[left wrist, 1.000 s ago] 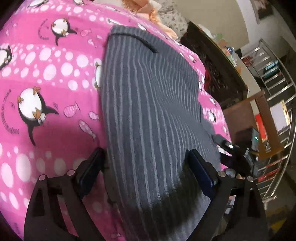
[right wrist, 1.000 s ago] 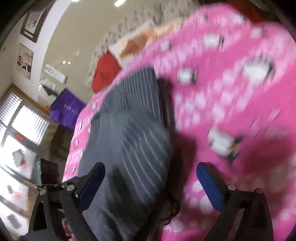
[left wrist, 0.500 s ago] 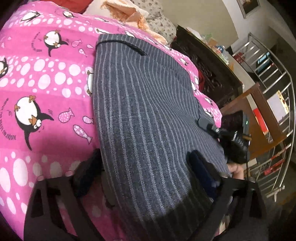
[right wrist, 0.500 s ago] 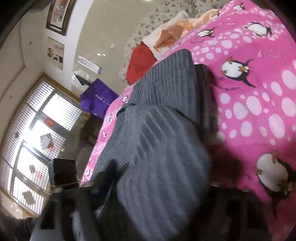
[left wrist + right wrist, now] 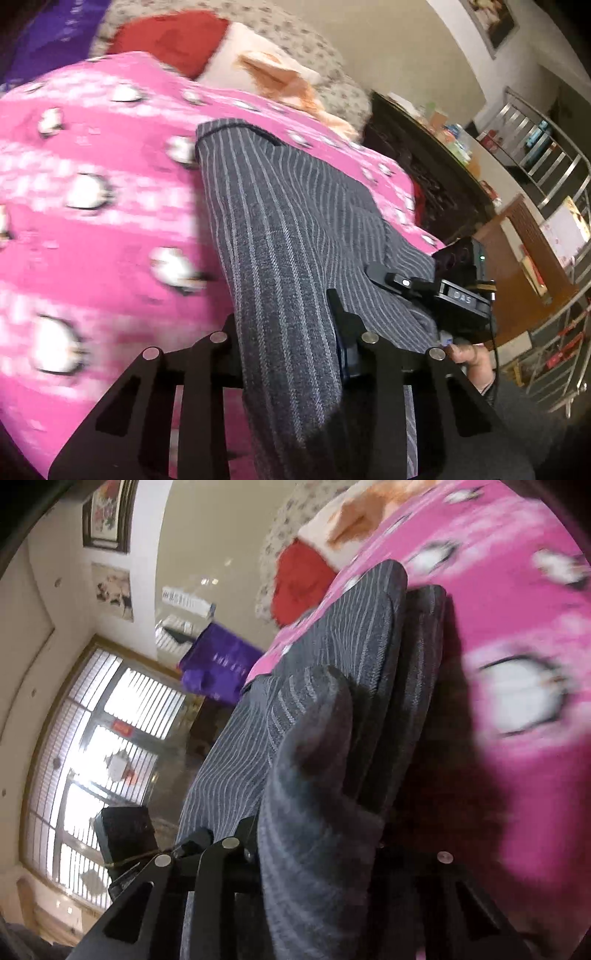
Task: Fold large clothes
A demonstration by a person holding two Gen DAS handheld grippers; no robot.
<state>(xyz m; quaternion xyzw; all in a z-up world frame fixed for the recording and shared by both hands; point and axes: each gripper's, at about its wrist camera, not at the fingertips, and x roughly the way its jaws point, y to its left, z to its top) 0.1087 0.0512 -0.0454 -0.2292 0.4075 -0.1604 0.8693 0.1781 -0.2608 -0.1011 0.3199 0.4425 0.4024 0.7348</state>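
Observation:
A grey pinstriped garment (image 5: 288, 229) lies lengthwise on a pink penguin-print blanket (image 5: 92, 229). My left gripper (image 5: 286, 332) is shut on the garment's near end, and the cloth bunches between the fingers and hangs down over them. In the right wrist view the same garment (image 5: 332, 686) lies on the blanket (image 5: 517, 627). My right gripper (image 5: 314, 845) is shut on another part of the near edge, with a thick fold rising between its fingers. The right gripper's body also shows in the left wrist view (image 5: 454, 295), held by a hand beside the cloth.
A red cushion (image 5: 173, 40) and an orange-and-white pillow (image 5: 273, 74) lie at the bed's far end. A dark wooden cabinet (image 5: 424, 173) and metal railing (image 5: 546, 147) stand on the right. A purple bag (image 5: 218, 668) and bright windows (image 5: 110, 760) are on the left.
Both grippers have closed on the garment's near edge; they were open one second ago. Both have lifted the cloth, and the views now tilt toward the bed's far end.

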